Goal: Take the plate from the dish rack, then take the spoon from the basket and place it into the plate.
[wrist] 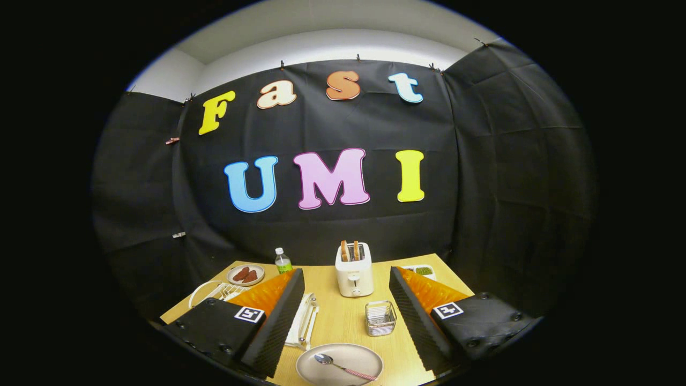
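Gripper is open, fingers spread wide and holding nothing, raised above the table and pointed toward the back of the booth. Plate sits flat on the table near the camera, between the fingers and slightly toward the left one. Spoon lies in the plate, bowl to the left, red-and-white handle running right and reaching the plate's rim. Basket, a small wire one, stands just beyond the plate, close to the right finger, looks empty. White dish rack is partly hidden behind the left finger, no plate seen in it. Toaster with two slices stands further back at centre, bottle and a small plate of brown food at back left, a tray with something green at back right.

Judgement: both steps look done, task is at or near its end. Risks from here: dropping the gripper again could clip the spoon handle at the rim and flip it out of the plate; swinging right could knock the light basket; swinging left could snag the rack. A straight lift away looks safest
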`<state>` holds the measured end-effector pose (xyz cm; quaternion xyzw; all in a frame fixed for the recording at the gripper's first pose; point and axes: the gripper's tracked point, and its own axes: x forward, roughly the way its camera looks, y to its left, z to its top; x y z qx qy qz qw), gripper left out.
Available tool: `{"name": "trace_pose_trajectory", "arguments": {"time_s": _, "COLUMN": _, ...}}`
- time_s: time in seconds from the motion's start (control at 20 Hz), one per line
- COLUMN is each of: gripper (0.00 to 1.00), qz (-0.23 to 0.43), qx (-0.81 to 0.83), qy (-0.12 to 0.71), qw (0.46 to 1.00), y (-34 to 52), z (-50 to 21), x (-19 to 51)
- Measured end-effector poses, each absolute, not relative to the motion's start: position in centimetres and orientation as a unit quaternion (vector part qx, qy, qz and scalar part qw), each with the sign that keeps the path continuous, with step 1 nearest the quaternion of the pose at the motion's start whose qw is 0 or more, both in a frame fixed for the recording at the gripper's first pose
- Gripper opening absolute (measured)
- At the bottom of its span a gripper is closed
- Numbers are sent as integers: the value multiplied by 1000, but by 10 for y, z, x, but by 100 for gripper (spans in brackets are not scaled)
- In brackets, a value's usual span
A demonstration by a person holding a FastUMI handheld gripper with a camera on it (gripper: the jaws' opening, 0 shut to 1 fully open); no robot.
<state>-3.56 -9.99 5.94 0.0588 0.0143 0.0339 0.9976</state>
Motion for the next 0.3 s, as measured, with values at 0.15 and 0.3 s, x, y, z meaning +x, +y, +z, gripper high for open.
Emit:
{"name": "trace_pose_trajectory", "arguments": {"time_s": 0.15, "gripper": 98, "qz": 32, "qx": 55, "qy": -1, "qw": 998, "y": -94, "z": 75, "x": -39}}
{"name": "trace_pose_trajectory", "arguments": {"time_s": 0.3, "gripper": 98, "qz": 30, "qx": 55, "qy": -2, "qw": 998, "y": -92, "z": 78, "x": -40}}
